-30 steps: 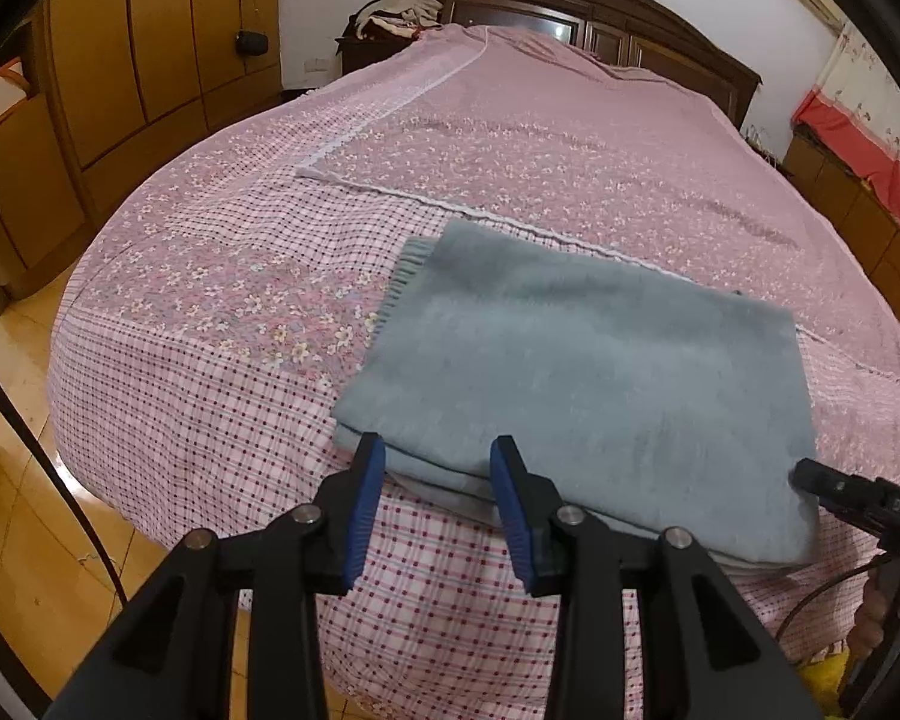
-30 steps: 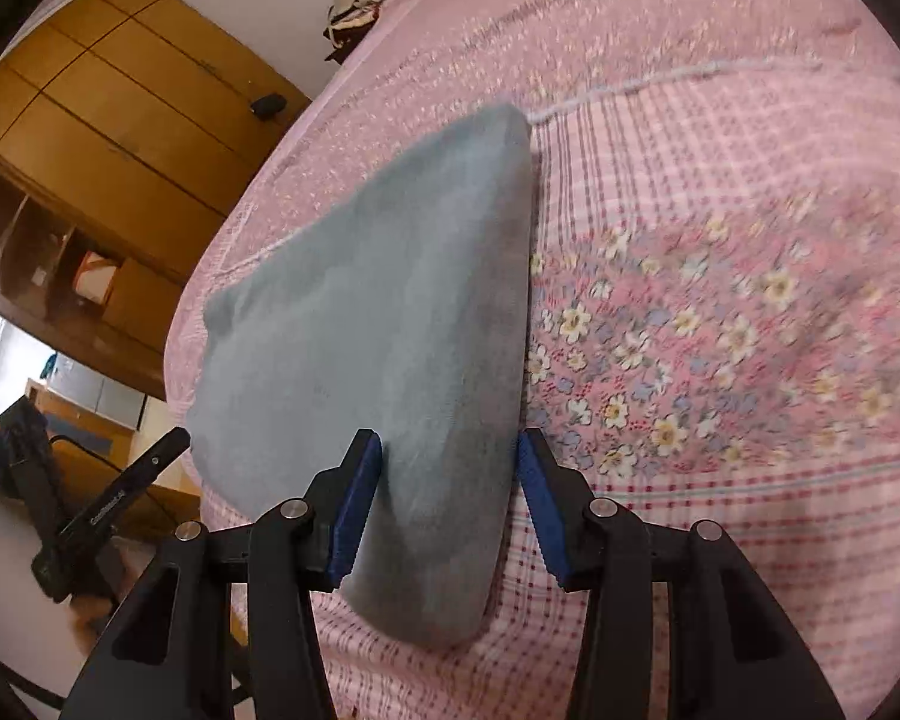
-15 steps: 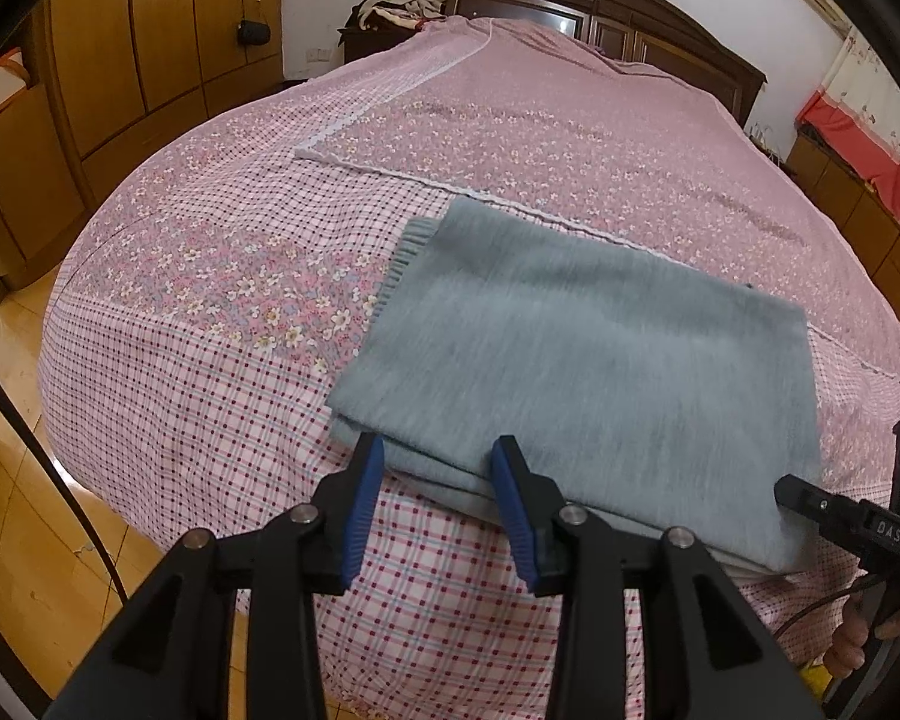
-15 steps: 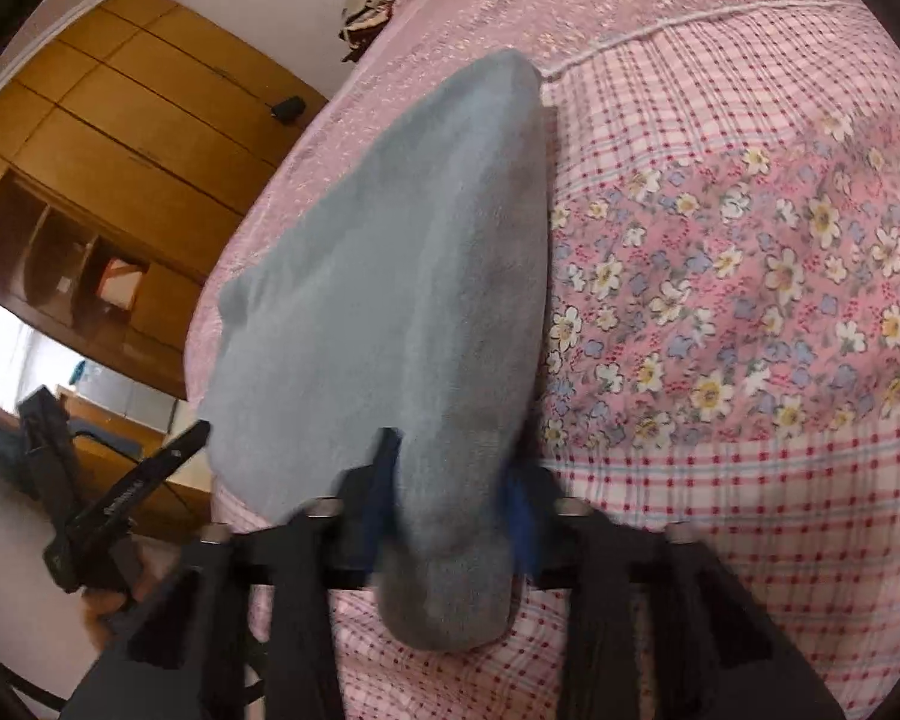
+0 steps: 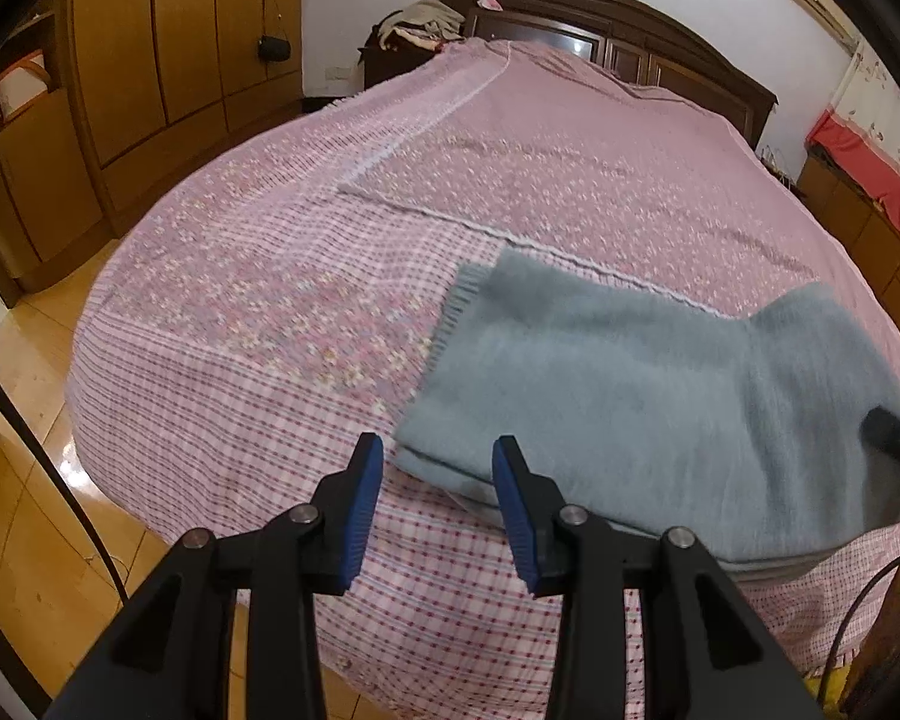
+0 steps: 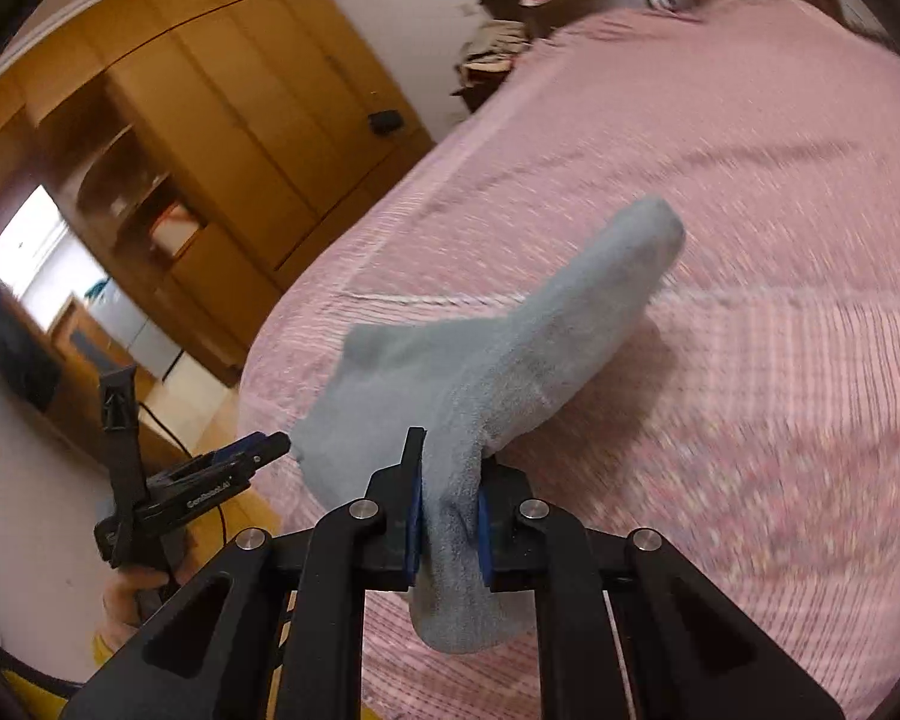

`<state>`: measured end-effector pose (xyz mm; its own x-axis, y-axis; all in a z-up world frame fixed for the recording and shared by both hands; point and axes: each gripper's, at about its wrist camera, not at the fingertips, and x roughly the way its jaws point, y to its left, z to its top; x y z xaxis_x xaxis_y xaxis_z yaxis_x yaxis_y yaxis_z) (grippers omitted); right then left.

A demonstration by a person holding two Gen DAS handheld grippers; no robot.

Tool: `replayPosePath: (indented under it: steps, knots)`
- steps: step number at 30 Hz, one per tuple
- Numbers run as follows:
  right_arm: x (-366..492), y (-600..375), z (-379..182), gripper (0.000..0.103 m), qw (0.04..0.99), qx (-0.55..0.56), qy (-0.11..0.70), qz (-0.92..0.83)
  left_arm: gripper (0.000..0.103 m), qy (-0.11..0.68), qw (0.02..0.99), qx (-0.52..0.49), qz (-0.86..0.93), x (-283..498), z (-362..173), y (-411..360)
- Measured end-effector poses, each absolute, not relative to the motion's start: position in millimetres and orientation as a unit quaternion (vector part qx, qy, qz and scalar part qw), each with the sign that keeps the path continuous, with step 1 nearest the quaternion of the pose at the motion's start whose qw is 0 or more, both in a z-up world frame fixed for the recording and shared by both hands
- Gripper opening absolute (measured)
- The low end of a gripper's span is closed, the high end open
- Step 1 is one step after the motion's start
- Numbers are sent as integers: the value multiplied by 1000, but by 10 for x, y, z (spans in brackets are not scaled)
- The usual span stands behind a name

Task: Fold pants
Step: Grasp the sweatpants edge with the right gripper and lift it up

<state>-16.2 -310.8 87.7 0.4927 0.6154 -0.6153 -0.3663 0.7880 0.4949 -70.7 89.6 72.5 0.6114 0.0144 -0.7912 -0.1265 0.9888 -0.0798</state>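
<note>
Lifted since earlier, right gripper point(image 6: 448, 501) has just clamped the pants' point(image 6: 510, 354) edge.

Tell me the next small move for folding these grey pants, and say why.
Probably carry the right gripper across toward the left end and lay its end of the pants over the rest. Its jaws have just closed on that end, which is raised off the bed. The left gripper is open at the near edge and holds nothing.

white lettering on side of left gripper point(image 6: 270, 447) body in right wrist view, roughly "GenRobot.AI", small and partly blurred, no other readable text in either view
</note>
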Motion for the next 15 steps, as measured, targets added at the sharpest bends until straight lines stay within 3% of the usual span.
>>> replayPosePath:
  steps: [15]
  knots:
    - [-2,-2540,1311,15,845,87,387,358,40,431,900,-63,36,-650,844,1022]
